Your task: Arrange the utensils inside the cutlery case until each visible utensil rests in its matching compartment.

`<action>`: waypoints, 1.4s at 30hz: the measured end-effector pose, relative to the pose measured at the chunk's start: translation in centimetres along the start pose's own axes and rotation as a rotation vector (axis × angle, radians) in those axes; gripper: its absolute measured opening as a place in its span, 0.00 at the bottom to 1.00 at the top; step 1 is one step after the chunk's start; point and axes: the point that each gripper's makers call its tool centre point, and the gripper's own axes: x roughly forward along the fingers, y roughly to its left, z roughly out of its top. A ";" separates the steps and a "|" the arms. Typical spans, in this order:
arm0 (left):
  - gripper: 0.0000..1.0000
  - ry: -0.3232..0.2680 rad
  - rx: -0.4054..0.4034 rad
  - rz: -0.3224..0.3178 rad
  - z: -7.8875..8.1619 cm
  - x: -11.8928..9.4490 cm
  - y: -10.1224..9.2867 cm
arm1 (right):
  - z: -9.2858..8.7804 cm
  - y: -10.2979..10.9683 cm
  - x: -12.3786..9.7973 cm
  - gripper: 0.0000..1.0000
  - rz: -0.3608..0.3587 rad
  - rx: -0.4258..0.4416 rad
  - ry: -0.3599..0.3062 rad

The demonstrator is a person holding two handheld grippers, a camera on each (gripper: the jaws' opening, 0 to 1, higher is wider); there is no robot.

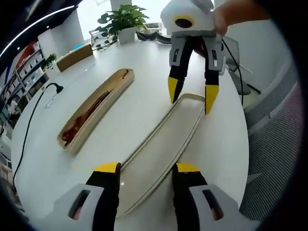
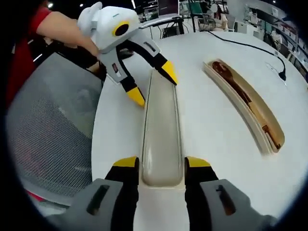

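Note:
A long, empty beige case half (image 1: 161,144) lies on the white round table (image 1: 134,57). My left gripper (image 1: 147,167) is open, its jaws straddling the near end. My right gripper (image 1: 191,94) hangs open over the far end, held by a hand. In the right gripper view that same case half (image 2: 162,120) runs away from my right gripper (image 2: 162,162), whose jaws flank its rounded end, while the left gripper (image 2: 152,84) stands at the other end. The second case half (image 1: 94,113) (image 2: 245,101) lies apart and holds brown wooden utensils.
A black cable (image 1: 29,125) (image 2: 250,45) trails across the table beyond the filled case half. A potted plant (image 1: 122,19) and a wooden box (image 1: 74,57) stand at the far edge. A grey mesh chair (image 2: 53,125) (image 1: 274,144) is beside the table edge.

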 end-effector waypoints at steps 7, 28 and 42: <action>0.45 0.015 -0.065 -0.037 0.4 0.1 0.4 | -0.2 0.4 0.5 0.42 -0.058 -0.127 0.059; 0.54 -0.013 0.010 0.042 1.3 -0.5 1.0 | -0.5 -1.4 -0.6 0.03 -0.232 -0.160 0.038; 0.65 -0.027 0.220 0.099 1.4 -1.3 1.4 | 0.1 1.0 -1.7 0.01 -0.060 0.034 -0.026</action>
